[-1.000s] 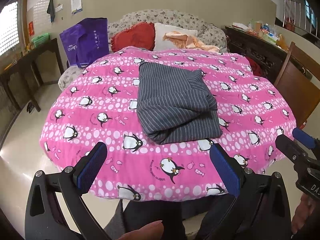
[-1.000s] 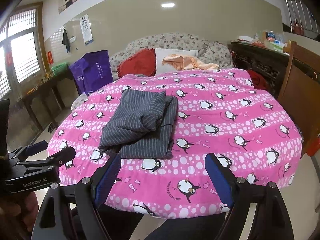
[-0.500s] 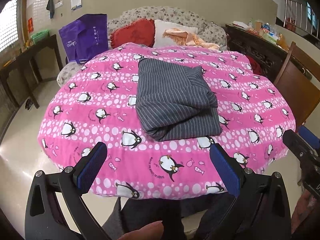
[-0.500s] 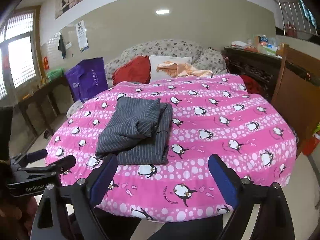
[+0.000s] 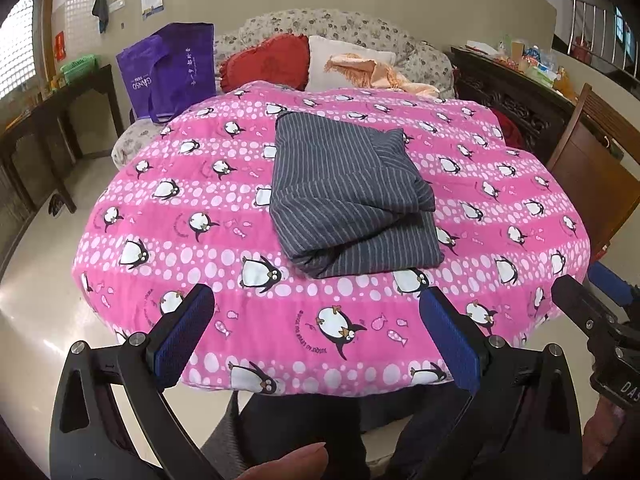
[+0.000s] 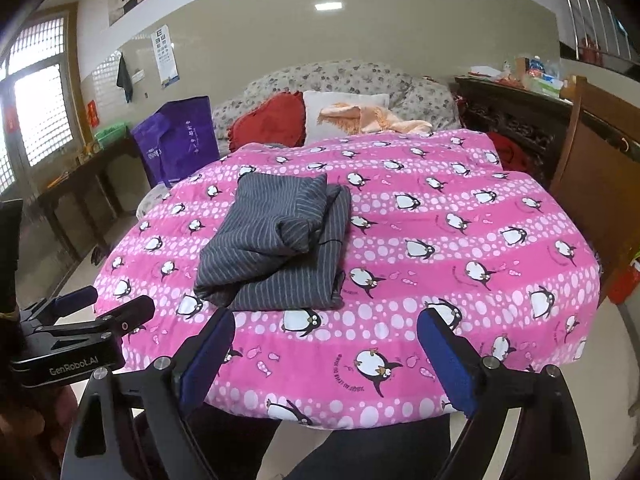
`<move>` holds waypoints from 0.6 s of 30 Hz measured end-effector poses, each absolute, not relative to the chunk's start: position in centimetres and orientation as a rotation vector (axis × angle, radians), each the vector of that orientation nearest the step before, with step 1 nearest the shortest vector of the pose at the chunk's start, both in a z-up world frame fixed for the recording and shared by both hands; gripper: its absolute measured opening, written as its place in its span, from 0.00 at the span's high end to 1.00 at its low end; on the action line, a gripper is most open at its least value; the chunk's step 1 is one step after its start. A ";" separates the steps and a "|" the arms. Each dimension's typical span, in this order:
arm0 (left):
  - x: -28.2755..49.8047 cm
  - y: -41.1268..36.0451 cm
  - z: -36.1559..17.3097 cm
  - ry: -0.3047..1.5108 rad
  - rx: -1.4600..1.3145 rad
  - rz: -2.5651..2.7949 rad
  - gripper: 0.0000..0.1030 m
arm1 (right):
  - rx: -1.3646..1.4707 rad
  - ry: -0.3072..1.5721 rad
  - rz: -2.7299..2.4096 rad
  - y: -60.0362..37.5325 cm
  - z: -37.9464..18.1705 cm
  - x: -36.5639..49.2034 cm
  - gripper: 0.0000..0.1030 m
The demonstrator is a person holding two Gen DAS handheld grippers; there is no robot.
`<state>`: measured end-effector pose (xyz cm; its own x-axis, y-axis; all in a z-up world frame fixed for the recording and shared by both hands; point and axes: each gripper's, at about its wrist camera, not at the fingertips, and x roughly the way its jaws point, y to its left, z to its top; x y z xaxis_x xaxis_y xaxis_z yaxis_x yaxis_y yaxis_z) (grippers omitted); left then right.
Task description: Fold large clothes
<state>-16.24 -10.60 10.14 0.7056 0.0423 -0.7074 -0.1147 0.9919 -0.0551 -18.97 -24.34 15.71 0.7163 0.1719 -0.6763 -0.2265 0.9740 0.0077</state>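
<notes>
A dark grey striped garment [image 5: 348, 196] lies folded in a thick stack on the round table with the pink penguin cover [image 5: 200, 216]. It also shows in the right wrist view [image 6: 276, 244], left of the table's middle. My left gripper [image 5: 318, 340] is open and empty, held off the table's near edge, short of the garment. My right gripper [image 6: 326, 360] is open and empty, also off the near edge. Each gripper shows at the side of the other's view, the right one [image 5: 592, 304] and the left one [image 6: 100, 312].
A floral sofa [image 5: 352, 36] with a red cushion [image 5: 266, 62], a white pillow and an orange cloth stands behind the table. A purple bag [image 5: 168, 72] is at the back left, a dark side table [image 5: 52, 120] at left, a wooden chair [image 5: 592, 176] at right.
Both grippers have drawn back a little from the table and stay open. The folded garment has not moved.
</notes>
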 end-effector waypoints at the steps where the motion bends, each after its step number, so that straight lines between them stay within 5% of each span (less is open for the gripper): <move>1: -16.2 -10.6 10.1 0.783 -0.099 0.088 0.00 | -0.078 0.739 0.222 -24.3 15.7 -19.0 0.12; 18: -16.4 -10.6 10.2 0.755 -0.100 0.065 0.00 | -0.087 0.744 0.243 -24.0 15.5 -19.2 0.12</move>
